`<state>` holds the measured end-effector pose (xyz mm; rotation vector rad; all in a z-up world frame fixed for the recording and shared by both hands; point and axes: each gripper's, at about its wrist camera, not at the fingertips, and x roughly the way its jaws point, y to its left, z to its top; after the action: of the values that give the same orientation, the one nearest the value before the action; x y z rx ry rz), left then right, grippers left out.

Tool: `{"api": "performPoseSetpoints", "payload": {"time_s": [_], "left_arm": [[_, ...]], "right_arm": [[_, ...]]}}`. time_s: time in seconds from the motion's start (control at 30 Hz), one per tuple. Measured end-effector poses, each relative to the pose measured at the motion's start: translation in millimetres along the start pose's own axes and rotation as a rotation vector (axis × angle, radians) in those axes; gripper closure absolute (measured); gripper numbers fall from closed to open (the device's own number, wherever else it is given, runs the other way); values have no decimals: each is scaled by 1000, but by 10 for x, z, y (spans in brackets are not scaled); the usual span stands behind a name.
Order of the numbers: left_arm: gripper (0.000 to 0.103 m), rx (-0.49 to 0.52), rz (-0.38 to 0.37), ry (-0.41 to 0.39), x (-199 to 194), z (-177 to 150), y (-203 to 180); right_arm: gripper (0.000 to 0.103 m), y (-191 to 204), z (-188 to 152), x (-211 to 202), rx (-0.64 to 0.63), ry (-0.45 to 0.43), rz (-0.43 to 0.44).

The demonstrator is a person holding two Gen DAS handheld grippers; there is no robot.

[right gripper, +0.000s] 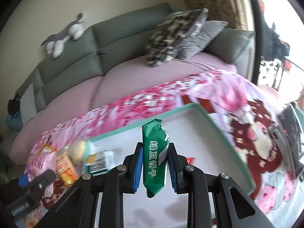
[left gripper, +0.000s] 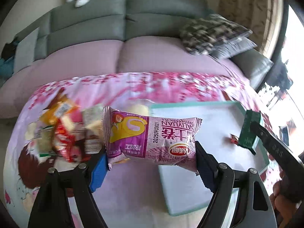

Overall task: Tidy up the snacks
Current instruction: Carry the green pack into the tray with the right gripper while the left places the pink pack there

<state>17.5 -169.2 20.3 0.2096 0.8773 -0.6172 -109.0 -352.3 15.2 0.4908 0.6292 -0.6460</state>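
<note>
My left gripper point(left gripper: 150, 163) is shut on a purple Swiss-roll snack pack point(left gripper: 150, 136), held crosswise above the pink cloth, just left of the white tray with a teal rim point(left gripper: 214, 104). My right gripper point(right gripper: 155, 169) is shut on a green biscuit pack point(right gripper: 154, 157), held upright over the tray point(right gripper: 222, 133). The green pack point(left gripper: 248, 131) and the right gripper also show in the left wrist view at the tray's right side. A pile of loose snacks point(left gripper: 58, 131) lies left of the tray. A small red packet point(left gripper: 234, 139) lies in the tray.
The table has a pink flowered cloth point(left gripper: 144, 87). A grey sofa with a pink seat cover point(left gripper: 121, 26), patterned cushions point(right gripper: 176, 36) and a plush toy point(right gripper: 64, 36) stand behind it. A white and green packet point(right gripper: 98, 161) lies at the tray's left end.
</note>
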Motion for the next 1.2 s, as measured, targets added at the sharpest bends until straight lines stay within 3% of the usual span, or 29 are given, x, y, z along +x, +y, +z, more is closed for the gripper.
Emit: {"api": "performPoseSetpoints", "payload": {"time_s": [0.17,0.37,0.83,1.03,1.1,1.2], "left_arm": [[20,95,-44,31,140,-86,-407],[20,147,-62,82,294,-184,-638],[18,174,-55,95,304,-191,-654],[16,139,-48,78,278,-166,-567],[2,98,-34,73,294,-152,-489],[1,14,8,67,321,-125,-310]], "right_arm": [[76,-348,-9,46,89,36,-64],[76,-453,-31,53,95,55,-128],[75,-455,-84,123,107,94,-119],[75,-435,-93,158,104,110,-108],[72,-412,-103,182,97,122,-106],[37,-366,-115,203,81,131,-105]]}}
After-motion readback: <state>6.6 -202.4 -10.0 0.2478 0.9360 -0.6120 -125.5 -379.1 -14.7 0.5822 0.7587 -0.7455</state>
